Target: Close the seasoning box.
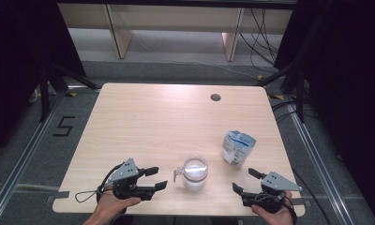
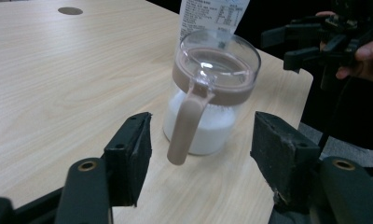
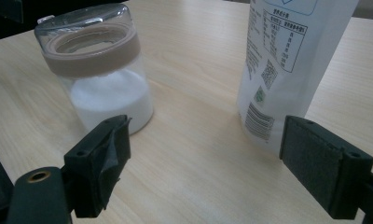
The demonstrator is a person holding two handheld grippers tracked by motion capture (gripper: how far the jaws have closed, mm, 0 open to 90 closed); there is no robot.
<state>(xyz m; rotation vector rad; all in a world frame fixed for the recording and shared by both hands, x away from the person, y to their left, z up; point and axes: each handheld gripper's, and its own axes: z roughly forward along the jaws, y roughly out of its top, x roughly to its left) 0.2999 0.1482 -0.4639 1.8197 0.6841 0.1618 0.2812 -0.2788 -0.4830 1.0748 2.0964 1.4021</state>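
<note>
A clear glass jar (image 1: 194, 173) with a tan lid collar and tan handle stands near the table's front edge, about a third full of white powder. In the left gripper view the jar (image 2: 211, 95) faces me handle first, a short way beyond my jaws. My left gripper (image 1: 158, 178) is open, its jaws apart and nothing between them. A white and blue standing pouch (image 1: 237, 146) is upright to the jar's right. My right gripper (image 1: 245, 180) is open just in front of the pouch (image 3: 287, 65), with the jar (image 3: 103, 70) to its left.
The pale wooden table (image 1: 143, 117) has a round cable hole (image 1: 215, 97) at its back right. Black curtains flank both sides. Cables run over the grey floor beyond the far edge, under a light wooden bench.
</note>
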